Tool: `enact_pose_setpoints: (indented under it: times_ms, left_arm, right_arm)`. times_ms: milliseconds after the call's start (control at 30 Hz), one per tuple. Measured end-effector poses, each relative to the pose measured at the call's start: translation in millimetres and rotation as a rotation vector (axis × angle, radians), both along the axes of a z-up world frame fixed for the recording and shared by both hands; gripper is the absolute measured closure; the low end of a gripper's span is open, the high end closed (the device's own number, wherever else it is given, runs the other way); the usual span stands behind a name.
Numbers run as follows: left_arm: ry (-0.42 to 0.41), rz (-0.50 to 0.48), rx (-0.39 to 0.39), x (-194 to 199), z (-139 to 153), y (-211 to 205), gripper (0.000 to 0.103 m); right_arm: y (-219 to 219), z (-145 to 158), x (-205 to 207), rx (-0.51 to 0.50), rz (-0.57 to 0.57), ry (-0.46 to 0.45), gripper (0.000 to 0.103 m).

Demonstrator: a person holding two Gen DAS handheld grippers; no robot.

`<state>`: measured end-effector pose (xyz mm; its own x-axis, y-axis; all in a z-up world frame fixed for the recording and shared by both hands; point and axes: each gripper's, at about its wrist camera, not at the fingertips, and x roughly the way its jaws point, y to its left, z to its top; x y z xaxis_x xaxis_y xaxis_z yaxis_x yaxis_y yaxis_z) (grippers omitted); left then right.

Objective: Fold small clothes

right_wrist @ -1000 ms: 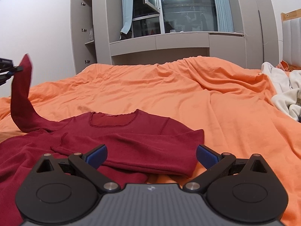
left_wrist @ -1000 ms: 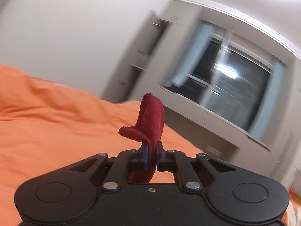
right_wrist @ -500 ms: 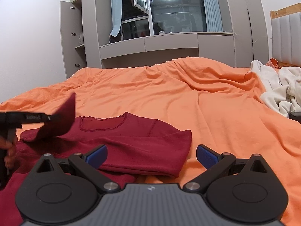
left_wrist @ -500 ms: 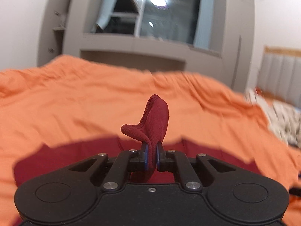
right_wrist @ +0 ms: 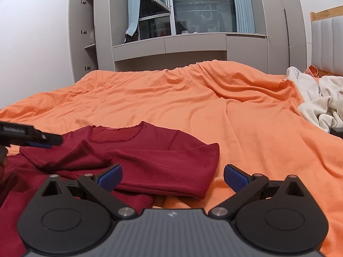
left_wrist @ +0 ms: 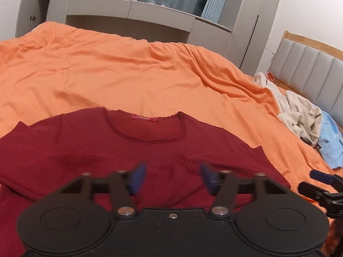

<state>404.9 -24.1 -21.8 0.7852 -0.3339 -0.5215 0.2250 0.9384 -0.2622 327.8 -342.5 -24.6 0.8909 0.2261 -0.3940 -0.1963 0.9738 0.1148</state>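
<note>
Orange bedsheet [right_wrist: 246, 117] carries the red shirt [left_wrist: 150, 150] and pale clothes [right_wrist: 317, 102]; both claws released.

Lower part of the red shirt [left_wrist: 90, 150] hidden behind the body of the left hand-held gripper [left_wrist: 173, 176], hem cut off at the bottom and left edges. Label [left_wrist: 145, 118] at the neckline too small to read. Blue pads [left_wrist: 137, 176] blurred. In the right wrist view, left hand-held gripper [right_wrist: 37, 140] cut off by the left edge, its fingers blurred. Pile of pale clothes [right_wrist: 319, 102] cut off at the right edge. Small items on the window ledge [right_wrist: 188, 32] too small to tell. Dark object [right_wrist: 336, 131] at the right edge only partly shown, not identifiable
</note>
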Motion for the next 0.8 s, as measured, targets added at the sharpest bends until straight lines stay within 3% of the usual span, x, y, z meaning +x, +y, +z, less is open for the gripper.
enact_pose_setpoints:
  times_ms: [67,133,233,333,467,600,800]
  left_arm:
    - [0.007,-0.003,-0.018,-4.9,6.5,10.1,0.027]
    - [0.010,0.013,-0.025,-8.0,16.4,24.4,0.015]
    - [0.002,0.092,0.008,-12.6,34.5,55.0,0.003]
    - [-0.014,0.217,0.057,-18.9,47.0,95.4,0.001]
    - [0.021,0.378,0.046,-21.8,49.1,153.9,0.001]
    - [0.092,0.479,-0.038,-17.7,41.2,203.0,0.001]
    - [0.170,0.527,-0.178,-0.4,21.5,239.8,0.001]
  right_arm:
    - [2.6,0.6,0.0,-0.007,0.012,0.004,0.000]
    - [7.0,2.2,1.1,-0.013,0.034,0.013,0.000]
    - [16.1,5.3,3.2,-0.016,0.072,0.024,0.000]
    - [27.7,9.7,12.0,-0.003,0.115,0.049,0.000]
    - [51.3,19.7,28.2,-0.004,0.153,0.086,0.000]
    - [82.3,29.7,51.0,0.070,0.175,0.143,0.000]
    - [141.3,36.2,96.1,0.215,0.196,0.335,0.006]
